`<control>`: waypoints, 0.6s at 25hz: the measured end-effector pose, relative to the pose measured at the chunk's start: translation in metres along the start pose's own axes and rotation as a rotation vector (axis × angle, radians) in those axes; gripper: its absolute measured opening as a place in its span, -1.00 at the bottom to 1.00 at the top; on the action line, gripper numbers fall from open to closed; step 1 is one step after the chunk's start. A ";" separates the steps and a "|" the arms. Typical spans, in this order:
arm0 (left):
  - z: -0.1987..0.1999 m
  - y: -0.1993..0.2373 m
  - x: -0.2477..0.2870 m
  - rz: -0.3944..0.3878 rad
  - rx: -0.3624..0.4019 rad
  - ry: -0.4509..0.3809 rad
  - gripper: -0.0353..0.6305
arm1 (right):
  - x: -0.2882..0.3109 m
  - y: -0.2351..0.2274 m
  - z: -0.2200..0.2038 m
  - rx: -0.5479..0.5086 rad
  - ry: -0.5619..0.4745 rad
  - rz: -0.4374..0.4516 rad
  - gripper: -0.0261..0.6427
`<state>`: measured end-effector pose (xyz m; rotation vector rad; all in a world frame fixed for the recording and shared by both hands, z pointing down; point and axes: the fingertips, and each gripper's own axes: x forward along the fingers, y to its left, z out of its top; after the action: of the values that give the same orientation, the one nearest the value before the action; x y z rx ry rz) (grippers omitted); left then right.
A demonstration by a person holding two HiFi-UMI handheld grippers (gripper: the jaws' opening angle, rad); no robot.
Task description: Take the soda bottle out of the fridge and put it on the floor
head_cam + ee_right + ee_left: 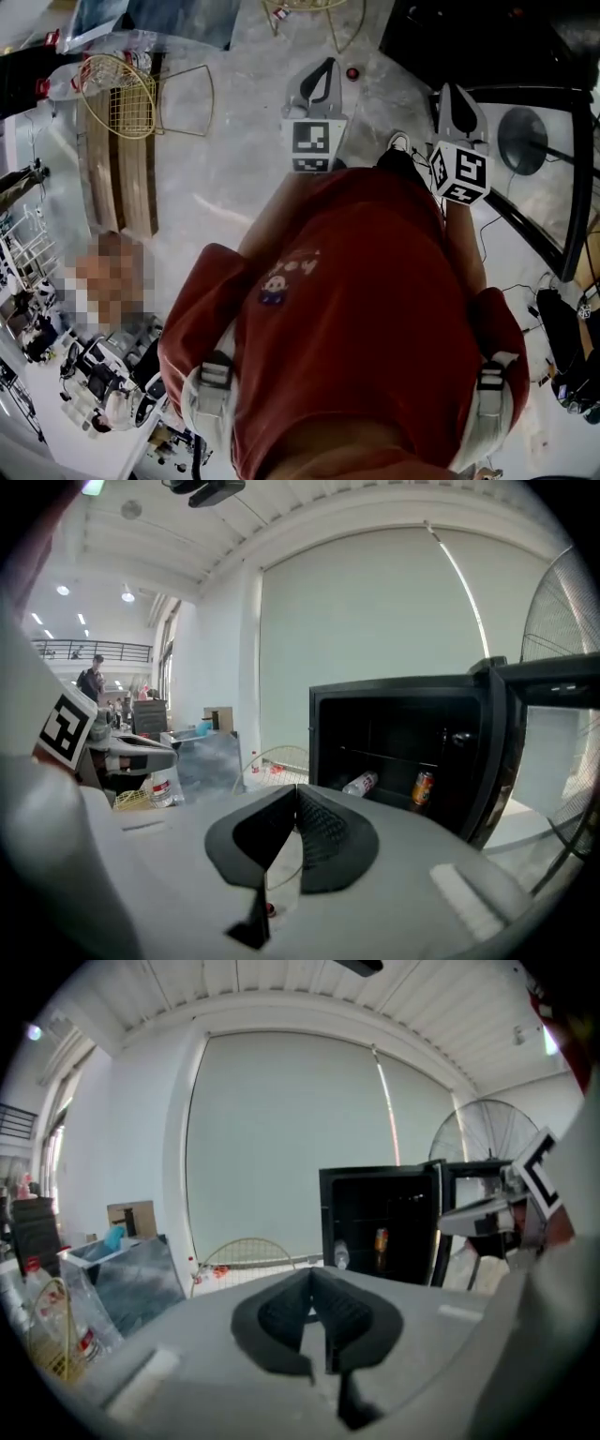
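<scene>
The soda bottle [361, 783] — a clear plastic bottle w/ a pale label carrying some red — is lying on its side on a shelf inside the small black fridge [403, 714], whose door is standing open. An orange drinks can [423, 787] is standing upright just beside it, to its right in the right gripper view. Nothing is touching the bottle.

The left gripper [323, 77] & right gripper [456, 101] are hovering side by side in front of the person's red top [366, 309], well apart from the fridge shelf. Both sets of jaws are sitting pressed together, tips meeting, w/ nothing btw them.

Views differing: the right gripper view is giving the clearest look at the bottle, showing it side-on. The left gripper view is showing it smaller & more end-on, w/ the can to its right. The head view is showing neither bottle nor can — only the two grippers from above, the grey marbled floor [234, 159], a gold wire basket [117, 94] & a slatted wooden bench [117, 178] off to the left. A round standing fan [478, 1138] is showing beside the fridge in both gripper views.
</scene>
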<state>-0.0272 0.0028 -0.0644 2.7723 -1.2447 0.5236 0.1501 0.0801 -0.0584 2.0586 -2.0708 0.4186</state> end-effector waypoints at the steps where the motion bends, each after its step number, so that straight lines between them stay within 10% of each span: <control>1: 0.006 0.001 -0.002 -0.009 0.017 -0.011 -0.89 | 0.000 0.000 0.007 -0.002 -0.015 -0.004 -0.92; 15: 0.017 0.014 -0.009 -0.028 0.048 -0.001 -0.89 | 0.007 -0.001 0.026 -0.001 -0.040 -0.005 -0.92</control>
<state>-0.0381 -0.0034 -0.0840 2.8255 -1.2081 0.5570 0.1524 0.0653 -0.0805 2.0880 -2.0868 0.3786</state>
